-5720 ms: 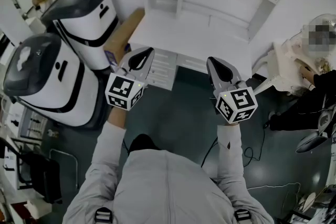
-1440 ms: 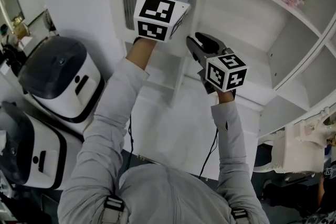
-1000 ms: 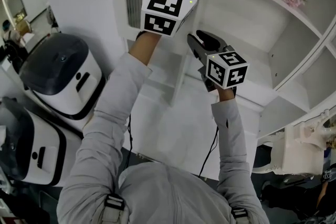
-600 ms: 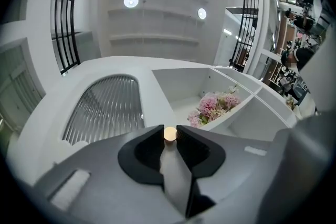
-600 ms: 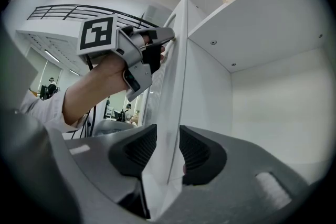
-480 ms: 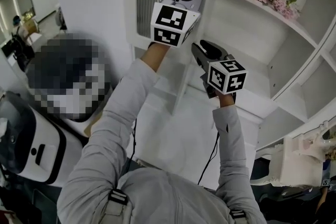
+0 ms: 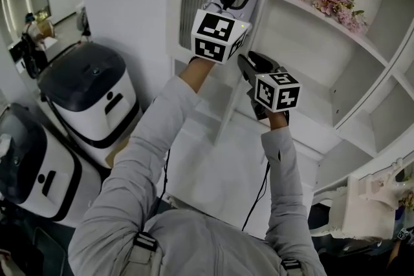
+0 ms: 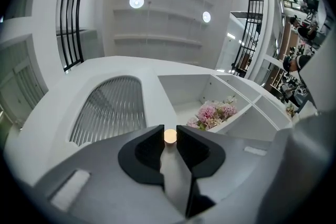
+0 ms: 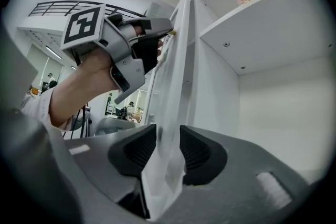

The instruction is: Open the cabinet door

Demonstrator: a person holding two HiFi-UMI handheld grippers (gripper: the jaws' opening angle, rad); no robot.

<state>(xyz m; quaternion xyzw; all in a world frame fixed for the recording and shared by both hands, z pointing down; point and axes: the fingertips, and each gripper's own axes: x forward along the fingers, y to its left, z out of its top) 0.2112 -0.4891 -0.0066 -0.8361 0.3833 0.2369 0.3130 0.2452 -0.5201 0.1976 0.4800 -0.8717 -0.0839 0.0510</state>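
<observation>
Beside flowered shelves (image 7: 310, 29), left claw (image 8: 169, 132) just closed on knob (image 8: 170, 136); right claw (image 9: 168, 136) clamps door edge (image 9: 176, 60).

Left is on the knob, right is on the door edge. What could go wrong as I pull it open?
The left gripper has just been closing on the small round knob, gripped only at its pad tips; a hard pull could slip it off. The right gripper pinches the edge of the cabinet door lower down; if both hands follow different arcs, the door may twist or bind.
</observation>
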